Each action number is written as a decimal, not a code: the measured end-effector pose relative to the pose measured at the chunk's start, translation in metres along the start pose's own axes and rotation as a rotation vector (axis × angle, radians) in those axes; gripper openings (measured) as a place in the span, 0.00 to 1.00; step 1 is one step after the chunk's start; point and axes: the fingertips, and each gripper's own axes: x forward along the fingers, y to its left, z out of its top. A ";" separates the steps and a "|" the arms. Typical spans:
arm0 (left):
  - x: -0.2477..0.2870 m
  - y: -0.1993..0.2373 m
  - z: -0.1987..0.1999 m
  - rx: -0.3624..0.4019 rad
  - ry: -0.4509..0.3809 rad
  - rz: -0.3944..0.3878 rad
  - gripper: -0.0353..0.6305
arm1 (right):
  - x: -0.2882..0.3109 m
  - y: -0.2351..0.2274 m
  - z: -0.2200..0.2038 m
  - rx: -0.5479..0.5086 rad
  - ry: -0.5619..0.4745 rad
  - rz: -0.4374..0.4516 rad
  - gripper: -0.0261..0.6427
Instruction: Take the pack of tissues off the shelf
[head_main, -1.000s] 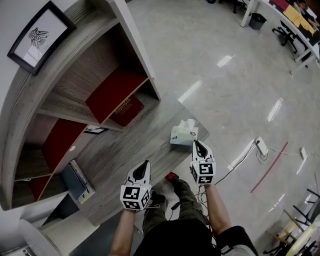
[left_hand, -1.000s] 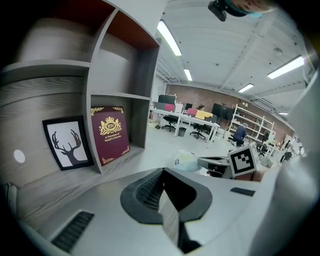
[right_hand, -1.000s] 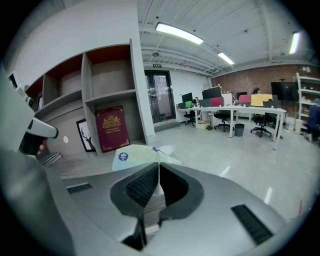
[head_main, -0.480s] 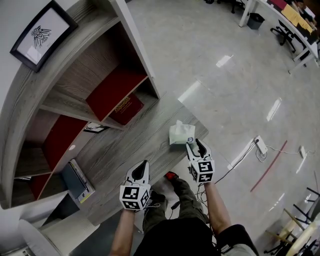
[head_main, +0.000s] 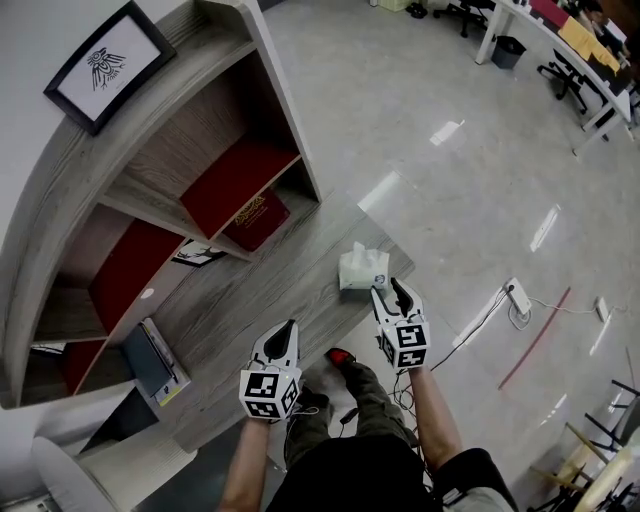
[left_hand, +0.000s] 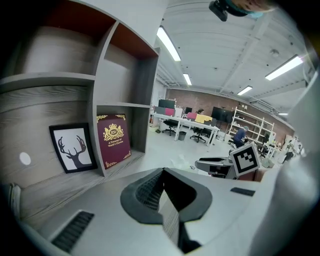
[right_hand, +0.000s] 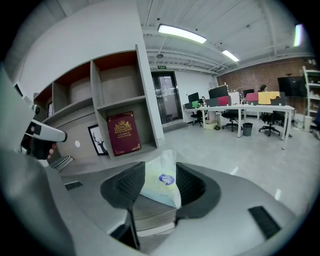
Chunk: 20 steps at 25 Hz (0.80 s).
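The pack of tissues (head_main: 362, 268) is pale green and white and rests near the right end of the grey wooden counter (head_main: 262, 292). My right gripper (head_main: 389, 288) is just behind it. Its jaws have just been opening, and the pack's near end (right_hand: 161, 184) sits between them without being pressed. In the right gripper view a white tissue sticks up from the pack, which has a blue sticker. My left gripper (head_main: 284, 332) hovers over the counter's front edge, well left of the pack. It is shut with nothing in it (left_hand: 163, 173).
A shelf unit rises behind the counter. It holds a burgundy book (head_main: 255, 218) and a deer picture (left_hand: 73, 148) in its lower bays. A framed print (head_main: 108, 65) hangs above and books (head_main: 155, 358) lie at the left. The counter ends just right of the pack. A power strip (head_main: 517, 295) lies on the floor.
My right gripper was shut beside the pack a second ago. Its jaws now stand wide apart around the pack's near end. The left gripper has stayed where it was.
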 end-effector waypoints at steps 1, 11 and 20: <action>-0.002 0.000 0.002 0.001 -0.007 0.002 0.06 | -0.002 0.002 0.004 -0.004 -0.006 0.001 0.33; -0.034 0.010 0.039 0.026 -0.108 0.034 0.06 | -0.018 0.025 0.056 -0.038 -0.078 0.019 0.33; -0.076 0.027 0.074 0.033 -0.215 0.097 0.06 | -0.041 0.070 0.117 -0.091 -0.173 0.095 0.22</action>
